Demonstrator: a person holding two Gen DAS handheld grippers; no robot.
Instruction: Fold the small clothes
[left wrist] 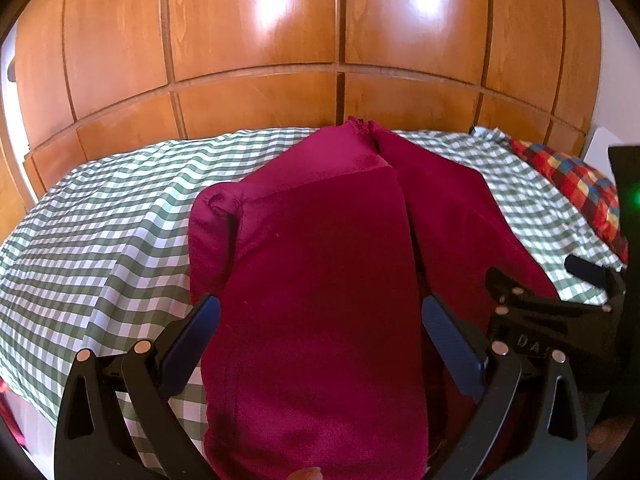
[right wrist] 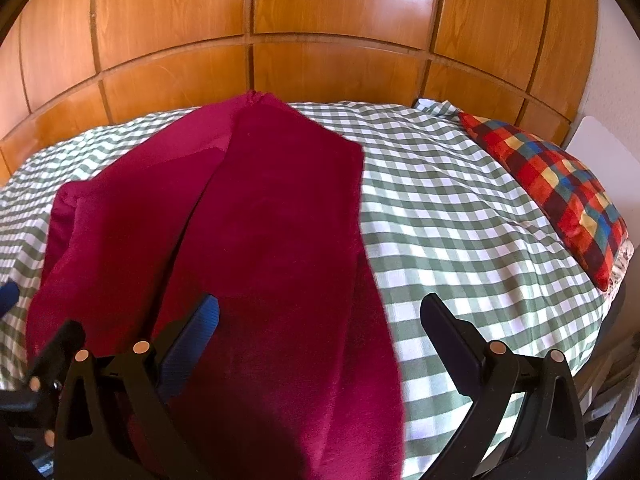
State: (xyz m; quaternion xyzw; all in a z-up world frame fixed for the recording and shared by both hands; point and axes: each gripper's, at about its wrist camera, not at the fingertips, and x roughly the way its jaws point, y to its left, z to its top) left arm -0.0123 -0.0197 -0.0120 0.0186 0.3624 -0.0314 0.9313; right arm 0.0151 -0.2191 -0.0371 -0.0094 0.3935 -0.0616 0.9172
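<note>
A dark red garment (left wrist: 320, 264) lies lengthwise on the green-and-white checked bed cover (left wrist: 100, 220), both long sides folded in toward its middle. My left gripper (left wrist: 320, 320) hovers open over its near half, the blue-padded fingers (left wrist: 200, 332) spread to either side of the left folded panel. In the right wrist view the same red garment (right wrist: 260, 240) fills the left and centre, and my right gripper (right wrist: 320, 320) is open above its right edge, one finger over the cloth and the other over the checked cover (right wrist: 480, 240). Neither gripper holds anything.
A red, blue and yellow checked cushion (right wrist: 560, 196) lies at the bed's far right corner. Glossy wooden wardrobe panels (left wrist: 256, 40) rise right behind the bed. The right gripper's black frame (left wrist: 560, 304) sits close beside my left gripper. A fingertip (left wrist: 306, 474) shows at the bottom edge.
</note>
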